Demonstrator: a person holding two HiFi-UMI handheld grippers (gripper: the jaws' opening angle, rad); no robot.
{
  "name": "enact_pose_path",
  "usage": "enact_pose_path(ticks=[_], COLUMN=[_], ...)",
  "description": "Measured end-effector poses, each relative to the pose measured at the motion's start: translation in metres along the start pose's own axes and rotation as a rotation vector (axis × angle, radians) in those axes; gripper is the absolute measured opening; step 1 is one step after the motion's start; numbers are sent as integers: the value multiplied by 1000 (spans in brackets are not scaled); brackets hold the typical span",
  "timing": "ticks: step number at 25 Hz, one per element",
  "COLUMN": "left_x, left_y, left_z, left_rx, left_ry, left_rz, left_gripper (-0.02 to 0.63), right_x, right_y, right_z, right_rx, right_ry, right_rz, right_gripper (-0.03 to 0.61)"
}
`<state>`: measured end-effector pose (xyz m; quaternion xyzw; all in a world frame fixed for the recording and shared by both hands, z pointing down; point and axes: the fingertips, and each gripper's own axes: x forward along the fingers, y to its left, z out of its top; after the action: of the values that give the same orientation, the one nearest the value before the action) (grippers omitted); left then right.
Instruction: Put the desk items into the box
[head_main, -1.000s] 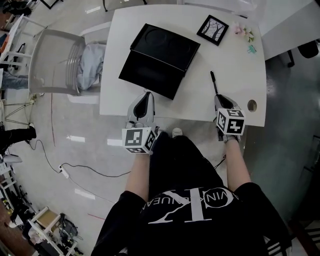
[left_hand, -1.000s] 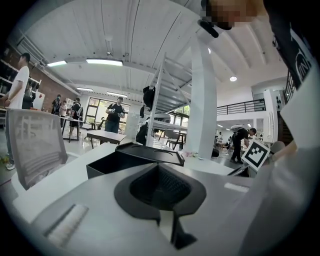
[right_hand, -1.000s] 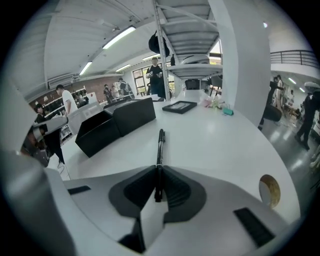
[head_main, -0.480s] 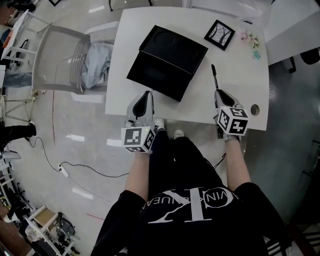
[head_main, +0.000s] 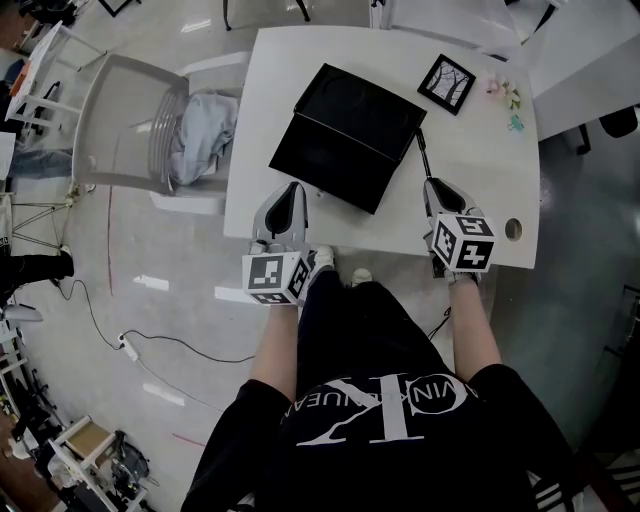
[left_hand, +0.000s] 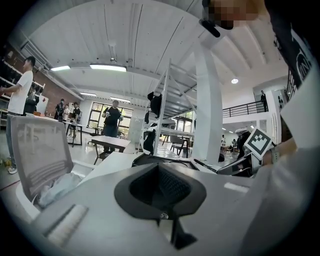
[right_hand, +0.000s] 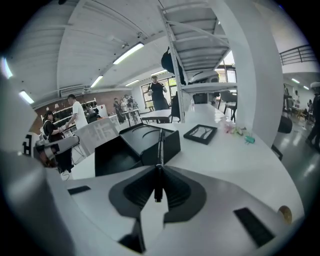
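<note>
Clamping the pen (head_main: 421, 153) (rear end buried between jaws): right hand-held gripper (head_main: 431, 186); left hand-held gripper (head_main: 292, 190) closed, empty.

There is 1 white rounded desk (head_main: 470, 150). On it are 1 black rectangular box (head_main: 330, 165) lying open in 2 halves, 1 thin black pen (head_main: 421, 155), 1 small square black-framed picture (head_main: 447, 84) and 1 cluster of tiny pink and green pieces (head_main: 505, 95), too small to count singly. The desktop has 1 round grommet hole (head_main: 513, 229). There is 1 grey mesh-backed chair (head_main: 125, 125) with 1 pale crumpled cloth (head_main: 205, 135). There are 2 grey hand-held grippers, 1 left gripper (head_main: 290, 195) and 1 right gripper (head_main: 433, 187), each with 1 marker cube (head_main: 272, 278).
</note>
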<state>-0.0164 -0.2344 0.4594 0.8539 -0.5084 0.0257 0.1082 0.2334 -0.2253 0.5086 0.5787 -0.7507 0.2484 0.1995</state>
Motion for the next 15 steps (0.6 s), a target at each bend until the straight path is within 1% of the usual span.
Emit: enact_pose_path(ticks=[6, 10, 15], left_x=[5, 10, 14], left_y=[19, 28, 37], left_z=[9, 13, 18], left_rx=[-4, -5, -4], left_ry=[-9, -13, -20], left_rz=[-2, -6, -10], left_gripper=[9, 9, 9], right_x=[10, 18, 27], right_y=[26, 46, 67], right_z=[26, 40, 51], right_rx=[-56, -96, -121], right_ry=[-22, -33, -35], right_rz=[29, 69, 119], right_gripper=[54, 54, 54])
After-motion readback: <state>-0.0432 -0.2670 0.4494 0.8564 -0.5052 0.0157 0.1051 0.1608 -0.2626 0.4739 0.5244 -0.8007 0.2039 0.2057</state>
